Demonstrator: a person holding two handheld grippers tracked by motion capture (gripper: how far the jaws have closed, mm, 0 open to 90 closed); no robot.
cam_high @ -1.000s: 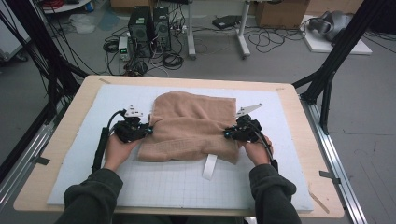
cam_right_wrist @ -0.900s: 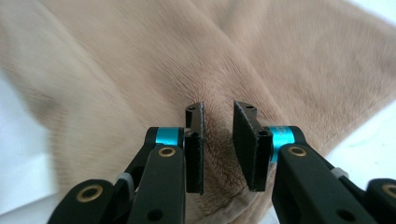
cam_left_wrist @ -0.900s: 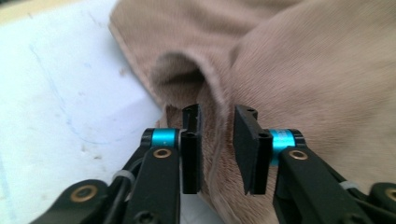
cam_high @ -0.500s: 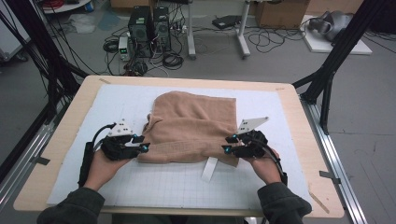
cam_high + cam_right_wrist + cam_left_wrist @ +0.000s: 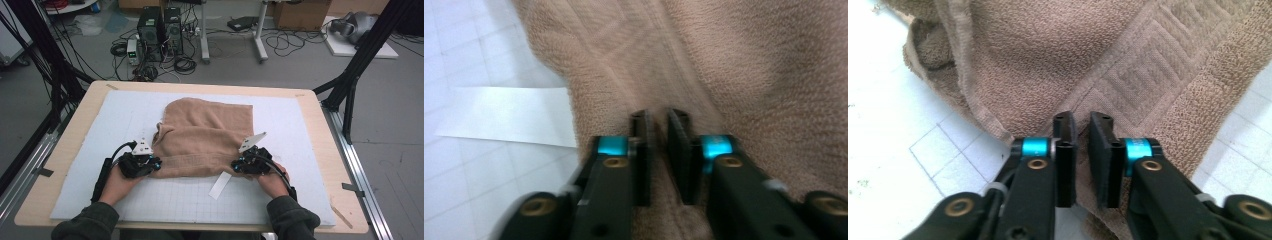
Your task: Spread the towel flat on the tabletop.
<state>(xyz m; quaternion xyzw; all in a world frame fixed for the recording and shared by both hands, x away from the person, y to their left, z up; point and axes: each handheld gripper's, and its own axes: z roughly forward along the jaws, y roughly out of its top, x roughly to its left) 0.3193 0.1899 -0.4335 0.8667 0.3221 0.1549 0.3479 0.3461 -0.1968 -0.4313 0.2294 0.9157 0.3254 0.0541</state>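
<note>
A tan terry towel (image 5: 207, 135) lies folded and rumpled on the white gridded mat (image 5: 125, 115). My left gripper (image 5: 157, 164) sits at the towel's near left corner. In the left gripper view its jaws have just been closing, and the left gripper (image 5: 1082, 125) pinches the towel (image 5: 1098, 60) by its hem, with cloth between the pads. My right gripper (image 5: 234, 166) is at the near right corner. The right gripper view is blurred. There the right gripper (image 5: 659, 122) has also just closed its jaws, on a fold of the towel (image 5: 749, 60).
A white paper strip (image 5: 220, 186) lies on the mat just in front of the towel, beside my right gripper; it shows as the paper strip (image 5: 509, 115) in the right gripper view. The wooden table edge (image 5: 75, 130) frames the mat. Black frame legs stand at both sides.
Both hands slid back along the towel's sides toward the person and sank to its near corners. Both pairs of jaws came together on the cloth.
</note>
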